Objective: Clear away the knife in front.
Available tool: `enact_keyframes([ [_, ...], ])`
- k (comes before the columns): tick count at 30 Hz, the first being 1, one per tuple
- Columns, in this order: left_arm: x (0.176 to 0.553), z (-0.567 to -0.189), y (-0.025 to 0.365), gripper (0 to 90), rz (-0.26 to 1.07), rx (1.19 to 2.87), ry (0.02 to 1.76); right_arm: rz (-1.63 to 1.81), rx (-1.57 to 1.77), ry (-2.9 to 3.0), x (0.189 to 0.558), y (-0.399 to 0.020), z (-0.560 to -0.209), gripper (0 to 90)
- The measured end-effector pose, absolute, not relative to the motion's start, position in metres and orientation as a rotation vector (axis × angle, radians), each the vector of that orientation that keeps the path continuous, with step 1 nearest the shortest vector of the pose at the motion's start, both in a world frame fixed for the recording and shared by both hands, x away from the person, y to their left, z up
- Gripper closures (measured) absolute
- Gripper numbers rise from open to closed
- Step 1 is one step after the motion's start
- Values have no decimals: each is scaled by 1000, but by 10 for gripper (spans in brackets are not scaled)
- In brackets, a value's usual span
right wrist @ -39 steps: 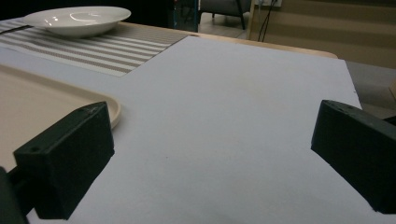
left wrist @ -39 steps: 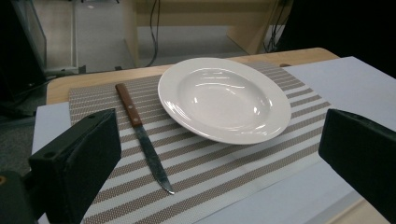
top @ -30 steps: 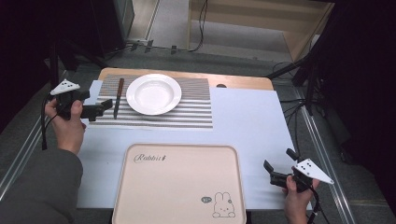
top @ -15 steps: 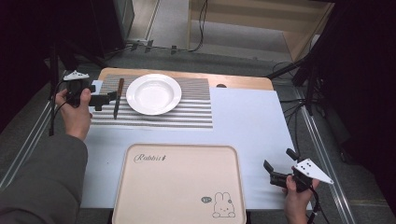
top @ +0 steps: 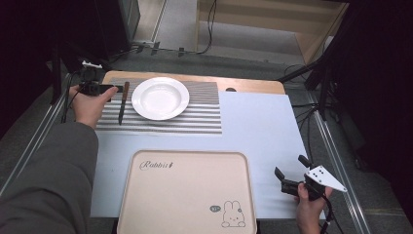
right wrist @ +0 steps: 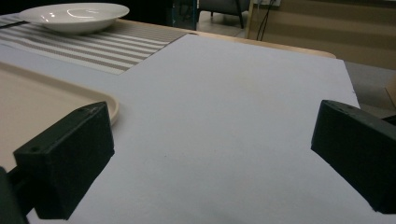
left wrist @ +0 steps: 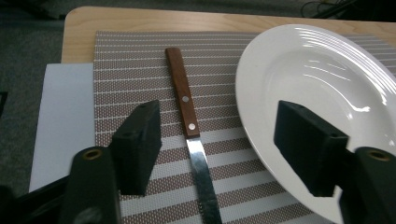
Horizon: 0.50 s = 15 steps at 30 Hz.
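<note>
- The left hand-held gripper (top: 111, 90) hangs over the knife (top: 122, 101) at the far left of the worktop (top: 263, 126), its jaws apart with the knife between them, where wooden handle meets blade; they have just been closing in, yet the pads do not touch it.
- The knife (left wrist: 191, 126) lies flat on the striped mat (top: 199, 119), just left of the white plate (top: 160, 97) and apart from its rim, handle toward the far edge. It sits like a table setting, and that gap likely gives one jaw room to come down beside the plate.
- One jaw hangs over the plate's (left wrist: 322, 88) rim, so a straight squeeze may clip the china; that is a judgement.
- The right hand-held gripper (top: 291, 177) waits released, holding nothing, near the front right corner, above bare worktop (right wrist: 233, 107) beside the tray (top: 187, 195).
- The tray (right wrist: 46, 100), printed with a rabbit, lies at the front, probably as the place where the knife is to go.
</note>
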<state>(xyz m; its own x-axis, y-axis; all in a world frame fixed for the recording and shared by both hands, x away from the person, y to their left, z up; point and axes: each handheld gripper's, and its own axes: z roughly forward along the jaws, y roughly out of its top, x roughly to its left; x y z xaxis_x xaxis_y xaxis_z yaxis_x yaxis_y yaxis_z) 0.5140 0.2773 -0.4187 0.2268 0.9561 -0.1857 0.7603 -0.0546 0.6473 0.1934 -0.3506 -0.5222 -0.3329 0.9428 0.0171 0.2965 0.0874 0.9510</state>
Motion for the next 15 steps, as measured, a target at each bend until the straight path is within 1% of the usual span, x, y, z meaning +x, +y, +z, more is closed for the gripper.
enact_keyframes([
  [1,514,-419,277,376,389,1860,1580,1263,1230,1716,193,-351,-522,0],
  [2,518,-421,276,376,380,1868,1589,1262,1230,1716,194,-350,-522,0],
  [3,524,-426,274,431,368,1893,1614,1256,1229,1717,194,-350,-522,0],
  [4,524,-426,274,458,368,1893,1614,1253,1230,1717,194,-350,-522,0],
  [5,527,-428,273,458,371,1904,1623,1253,1230,1717,194,-350,-522,0],
  [6,529,-430,272,484,362,1906,1627,1253,1232,1717,194,-350,-522,0],
  [7,534,-432,270,529,356,1915,1642,1251,1232,1717,194,-349,-522,0],
  [9,539,-435,269,569,343,1928,1649,1250,1232,1719,194,-349,-522,0],
  [11,543,-439,268,594,319,1937,1673,1250,1233,1718,194,-349,-522,0],
  [14,547,-444,268,602,296,1938,1678,1249,1233,1717,194,-349,-522,0],
  [15,548,-446,268,620,279,1940,1681,1248,1234,1717,194,-349,-523,0],
])
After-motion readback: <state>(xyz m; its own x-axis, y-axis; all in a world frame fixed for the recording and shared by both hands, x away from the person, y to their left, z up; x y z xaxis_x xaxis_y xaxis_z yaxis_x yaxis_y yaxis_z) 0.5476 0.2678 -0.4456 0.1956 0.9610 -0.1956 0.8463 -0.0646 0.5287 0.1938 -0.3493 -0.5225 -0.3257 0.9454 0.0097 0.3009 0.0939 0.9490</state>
